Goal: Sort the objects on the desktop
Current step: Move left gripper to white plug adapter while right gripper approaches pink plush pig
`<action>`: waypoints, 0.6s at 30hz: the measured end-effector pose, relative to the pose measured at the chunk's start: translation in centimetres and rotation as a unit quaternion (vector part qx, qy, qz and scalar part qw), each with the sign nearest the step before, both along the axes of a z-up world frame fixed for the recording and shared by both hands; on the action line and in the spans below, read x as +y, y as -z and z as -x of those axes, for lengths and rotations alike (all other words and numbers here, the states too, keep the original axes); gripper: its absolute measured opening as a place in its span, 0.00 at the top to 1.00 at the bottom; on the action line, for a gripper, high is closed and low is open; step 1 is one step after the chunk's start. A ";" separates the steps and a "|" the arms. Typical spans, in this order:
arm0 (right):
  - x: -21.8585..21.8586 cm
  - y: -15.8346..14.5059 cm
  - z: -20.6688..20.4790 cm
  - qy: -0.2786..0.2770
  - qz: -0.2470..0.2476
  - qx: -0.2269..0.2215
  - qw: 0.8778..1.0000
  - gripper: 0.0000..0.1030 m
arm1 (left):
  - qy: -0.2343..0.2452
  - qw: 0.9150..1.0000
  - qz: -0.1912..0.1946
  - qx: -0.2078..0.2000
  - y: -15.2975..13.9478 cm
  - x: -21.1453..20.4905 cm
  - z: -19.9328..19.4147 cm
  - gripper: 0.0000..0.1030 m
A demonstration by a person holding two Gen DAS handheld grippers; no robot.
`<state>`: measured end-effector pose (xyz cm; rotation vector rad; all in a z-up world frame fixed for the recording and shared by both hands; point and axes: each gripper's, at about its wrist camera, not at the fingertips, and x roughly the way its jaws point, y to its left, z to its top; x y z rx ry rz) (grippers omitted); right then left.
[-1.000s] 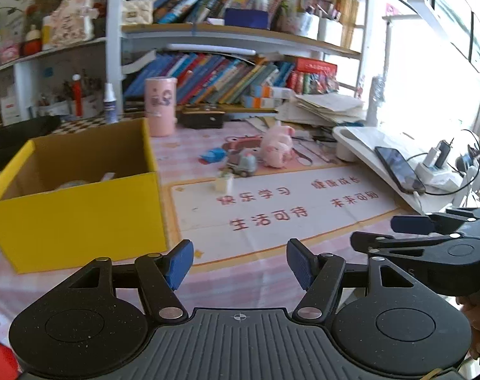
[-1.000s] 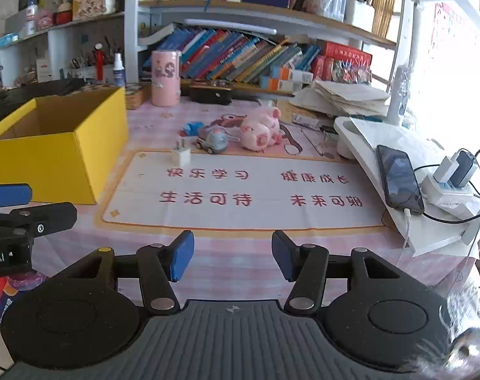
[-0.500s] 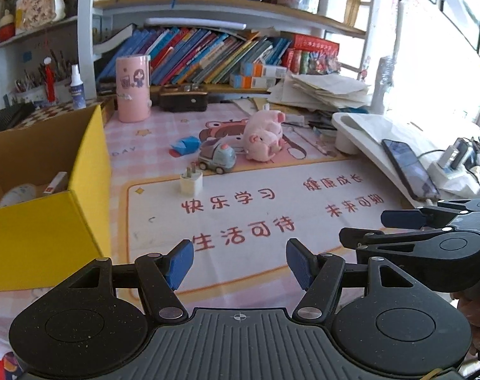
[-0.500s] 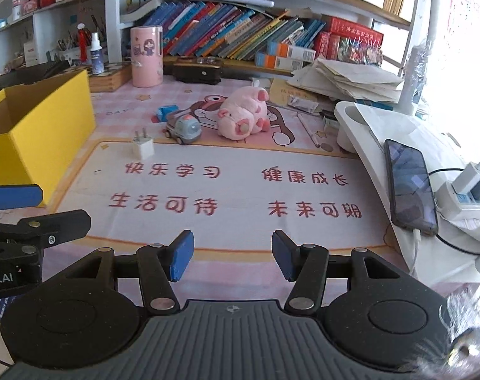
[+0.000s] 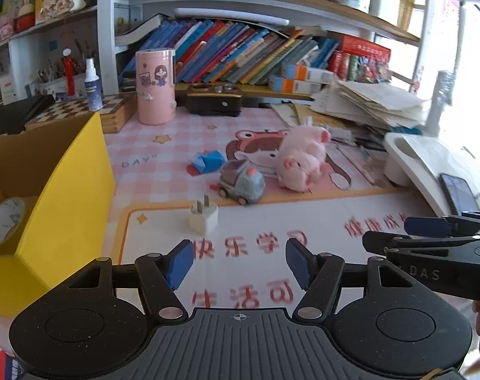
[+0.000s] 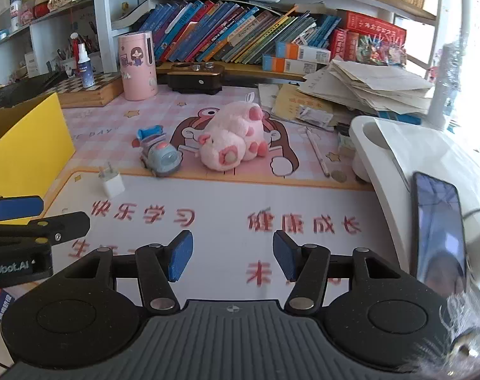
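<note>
Your plug point(image 5: 203, 219) sits prongs-up on the mat point(image 5: 271, 237), w/ the toy car point(image 5: 241, 184) just behind it and the pink pig point(image 5: 301, 160) touching or nearly touching the car's right side; a blue folded thing point(image 5: 206, 162) lies just left-behind the car. Yellow box point(image 5: 66, 196) stands left of the plug, open top, tape roll point(image 5: 4, 220) inside. Your left gripper point(image 5: 239, 262) hangs over the mat's near part, jaws spread wide, nothing btwn them, plug ahead & slightly left of its gap. Your right gripper point(image 6: 229, 255) is also wide open & empty, over the mat's red characters, pig well ahead. Each gripper shows at the edge of the other's view, side by side. Pink cup point(image 6: 137, 65) and black case point(image 6: 195, 77) stand at the back by the books; phone point(image 6: 438, 231) lies on the white stand at right
</note>
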<state>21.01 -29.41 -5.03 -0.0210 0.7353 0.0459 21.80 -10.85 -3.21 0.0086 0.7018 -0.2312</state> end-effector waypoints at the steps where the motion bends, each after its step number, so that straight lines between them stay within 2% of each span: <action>1: -0.2 0.0 -0.5 -0.003 -0.002 0.000 1.000 0.48 | -0.004 1.000 -0.004 -0.001 0.1 -0.3 -0.5 0.38; 10: -1.6 0.1 -5.2 -0.005 -0.023 -0.006 1.000 0.41 | -0.060 0.998 -0.019 0.014 2.5 -0.7 -5.9 0.39; 13: -1.9 0.3 -6.5 -0.002 -0.027 -0.003 1.000 0.37 | -0.069 0.997 -0.029 0.020 3.3 -0.6 -7.5 0.43; 16: -2.1 0.7 -7.8 0.001 -0.032 0.002 0.999 0.27 | -0.072 0.996 -0.036 0.030 4.2 -0.6 -8.9 0.47; 18: -2.2 0.9 -8.6 0.002 -0.034 0.001 0.999 0.18 | -0.070 0.996 -0.038 0.045 5.0 -0.6 -9.6 0.54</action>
